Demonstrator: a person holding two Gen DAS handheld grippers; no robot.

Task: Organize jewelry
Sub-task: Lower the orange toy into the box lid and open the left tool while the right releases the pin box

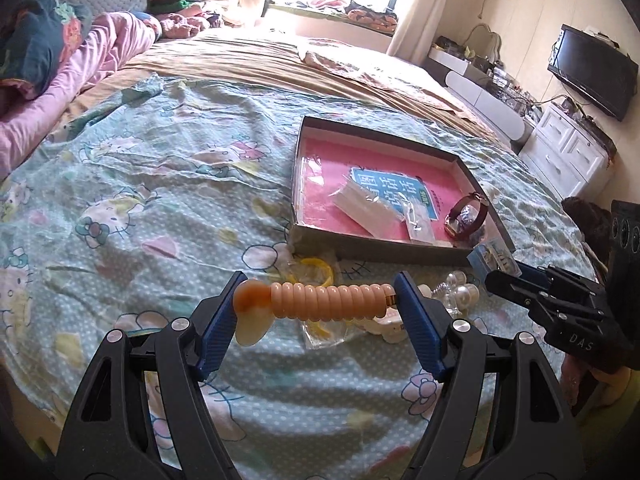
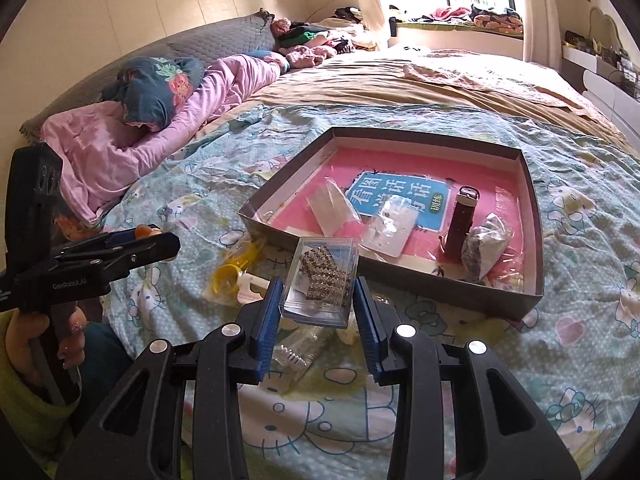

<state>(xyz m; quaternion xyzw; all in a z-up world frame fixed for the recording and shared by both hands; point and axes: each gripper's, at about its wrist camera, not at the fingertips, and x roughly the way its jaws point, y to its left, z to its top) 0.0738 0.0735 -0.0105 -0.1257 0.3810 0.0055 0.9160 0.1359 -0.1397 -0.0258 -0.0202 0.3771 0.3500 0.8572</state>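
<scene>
Left gripper (image 1: 320, 300) pinched a ribbed orange hair clip (image 1: 332, 300) endwise; right gripper (image 2: 318, 308) clamped a clear rhinestone case (image 2: 322, 282), both above the bedspread (image 1: 140, 200).

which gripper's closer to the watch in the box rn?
Right. The right gripper, shut on a clear case, sits just in front of the box near the watch. The left gripper, holding a peach coil piece, is farther over.

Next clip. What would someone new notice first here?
Both grippers are loaded: the left gripper clamps a peach coiled hair tie end to end, and the right gripper grips a clear case of rhinestone pieces. Beyond them the open pink-lined box sits on the bed.
</scene>
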